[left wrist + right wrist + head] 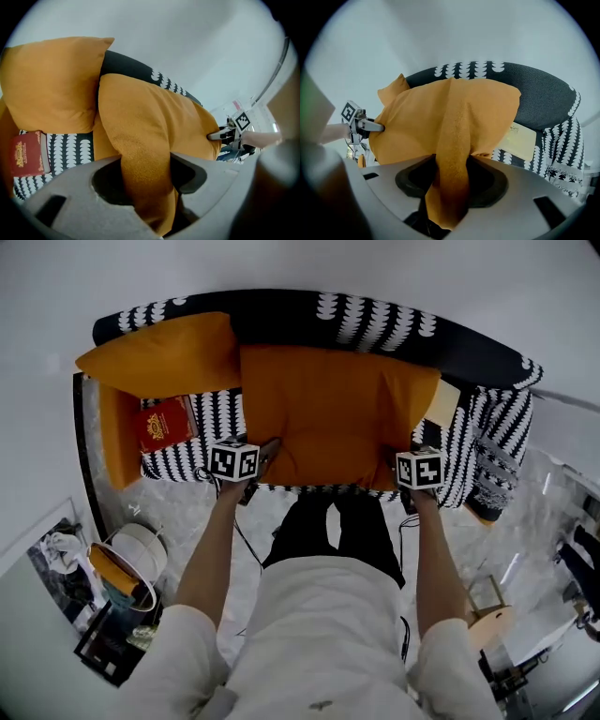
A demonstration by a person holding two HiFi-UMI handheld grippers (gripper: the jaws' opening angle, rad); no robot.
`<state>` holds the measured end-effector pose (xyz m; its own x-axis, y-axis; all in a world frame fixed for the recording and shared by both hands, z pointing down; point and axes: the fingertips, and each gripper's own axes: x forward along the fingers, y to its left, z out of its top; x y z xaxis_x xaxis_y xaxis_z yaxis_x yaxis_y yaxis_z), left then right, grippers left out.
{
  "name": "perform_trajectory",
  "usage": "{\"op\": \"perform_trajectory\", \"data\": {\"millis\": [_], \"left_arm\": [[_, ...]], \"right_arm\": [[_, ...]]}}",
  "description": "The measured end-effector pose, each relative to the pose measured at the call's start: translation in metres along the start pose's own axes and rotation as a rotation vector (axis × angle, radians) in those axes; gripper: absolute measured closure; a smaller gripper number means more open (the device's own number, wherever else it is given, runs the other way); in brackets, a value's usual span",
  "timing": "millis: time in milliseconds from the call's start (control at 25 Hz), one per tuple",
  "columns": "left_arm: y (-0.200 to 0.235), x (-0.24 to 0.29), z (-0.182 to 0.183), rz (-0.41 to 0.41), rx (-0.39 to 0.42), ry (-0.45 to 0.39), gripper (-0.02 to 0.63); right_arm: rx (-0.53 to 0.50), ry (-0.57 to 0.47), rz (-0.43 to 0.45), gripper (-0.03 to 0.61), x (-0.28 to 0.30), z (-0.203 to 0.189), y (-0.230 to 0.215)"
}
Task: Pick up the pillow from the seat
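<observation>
A large orange pillow (337,413) lies across the middle of the black-and-white patterned sofa seat (211,413). My left gripper (269,455) holds its near left edge, and in the left gripper view a fold of the pillow (140,140) is pinched between the jaws of that gripper (147,180). My right gripper (409,452) holds the near right corner, and in the right gripper view the jaws of that gripper (452,185) press on a fold of the pillow (454,122). Each gripper also shows in the other's view: the right gripper (225,134) and the left gripper (368,125).
A second orange pillow (155,357) leans at the sofa's back left, with a red book (166,423) on the seat below it. A pale yellow book (518,138) lies at the right. On the marble floor stand a white round bin (141,554) and a wooden stool (487,601).
</observation>
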<state>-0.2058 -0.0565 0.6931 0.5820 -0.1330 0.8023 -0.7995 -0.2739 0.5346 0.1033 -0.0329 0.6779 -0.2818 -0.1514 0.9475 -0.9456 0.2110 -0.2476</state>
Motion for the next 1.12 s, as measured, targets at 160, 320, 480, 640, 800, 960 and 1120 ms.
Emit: {"op": "perform_trajectory", "data": {"millis": [160, 320, 480, 640, 800, 960, 1120], "left_arm": [[-0.006, -0.016, 0.006, 0.011, 0.042, -0.031, 0.396], [-0.014, -0.035, 0.016, 0.026, 0.094, -0.069, 0.397], [-0.031, -0.055, 0.036, 0.04, 0.146, -0.132, 0.399], [-0.055, -0.075, 0.057, 0.035, 0.194, -0.209, 0.397], [-0.082, -0.1, 0.061, 0.039, 0.226, -0.252, 0.397], [-0.108, -0.122, 0.064, 0.057, 0.26, -0.298, 0.397], [-0.14, -0.138, 0.055, 0.075, 0.282, -0.346, 0.396]], "right_arm": [[0.001, -0.064, -0.006, 0.388, -0.018, 0.003, 0.011], [0.004, -0.121, -0.019, 0.397, -0.04, 0.007, 0.022], [-0.005, -0.191, -0.035, 0.403, -0.069, 0.019, 0.025], [-0.022, -0.27, -0.044, 0.408, -0.103, 0.03, 0.021], [-0.034, -0.332, -0.058, 0.408, -0.14, 0.028, 0.025], [-0.049, -0.39, -0.053, 0.411, -0.171, 0.024, 0.025], [-0.07, -0.444, -0.055, 0.414, -0.201, 0.01, 0.02]]}}
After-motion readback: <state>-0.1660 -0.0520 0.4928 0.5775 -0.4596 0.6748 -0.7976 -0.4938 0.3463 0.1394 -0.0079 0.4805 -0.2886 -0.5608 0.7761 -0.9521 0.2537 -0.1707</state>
